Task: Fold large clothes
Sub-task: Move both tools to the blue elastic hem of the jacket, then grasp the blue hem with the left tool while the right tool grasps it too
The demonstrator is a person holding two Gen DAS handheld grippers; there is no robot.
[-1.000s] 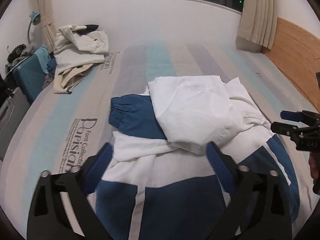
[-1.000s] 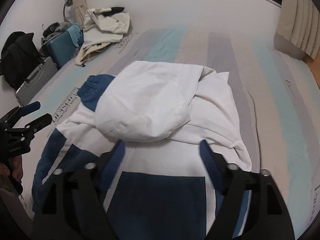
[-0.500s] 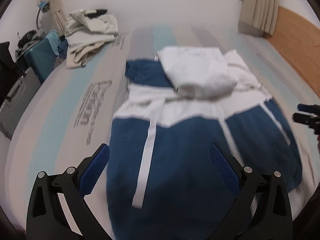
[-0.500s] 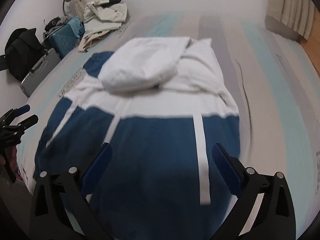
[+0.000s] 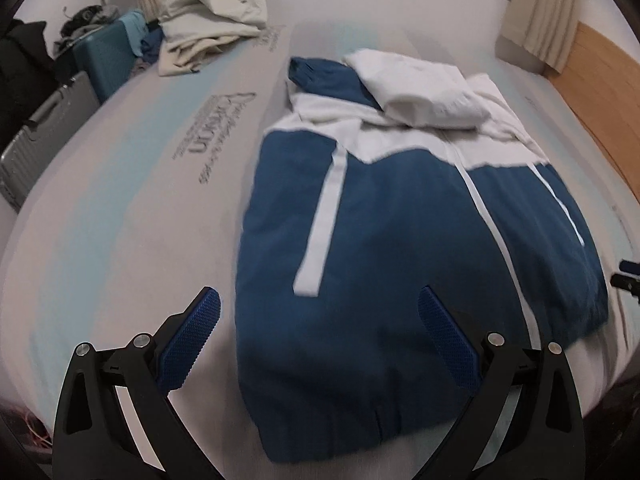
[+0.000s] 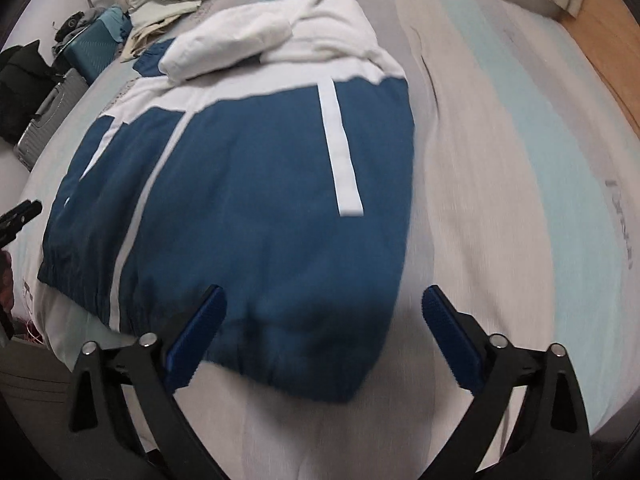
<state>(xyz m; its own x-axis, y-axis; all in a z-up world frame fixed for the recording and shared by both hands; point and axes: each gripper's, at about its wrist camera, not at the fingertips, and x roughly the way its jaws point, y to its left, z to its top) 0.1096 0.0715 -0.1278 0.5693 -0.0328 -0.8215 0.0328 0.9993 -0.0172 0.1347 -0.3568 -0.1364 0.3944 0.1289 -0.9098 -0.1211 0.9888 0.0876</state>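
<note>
So the blue and white jacket is lying flat on the striped mattress, filling the middle of both views, hood folded down over the white upper part toward the top of the frame. The elastic hem is at the bottom, closest to the tongs.

Left gripper: jaws spread wide, nothing in them. Its left pad sits over bare mattress just off the jacket's left edge, the right pad is over the blue fabric near the hem, so the lower left corner of the jacket lies between them. Can't tell if the pads actually touch the cloth, it's blurry.

Right gripper: its jaws have just been closing a touch but are pretty much fully spread, empty too. In its view the left pad is over the hem and the right pad over mattress, with the jacket's lower right corner in between.

Pile of beige clothes sits way up in the upper left, well apart.
</note>
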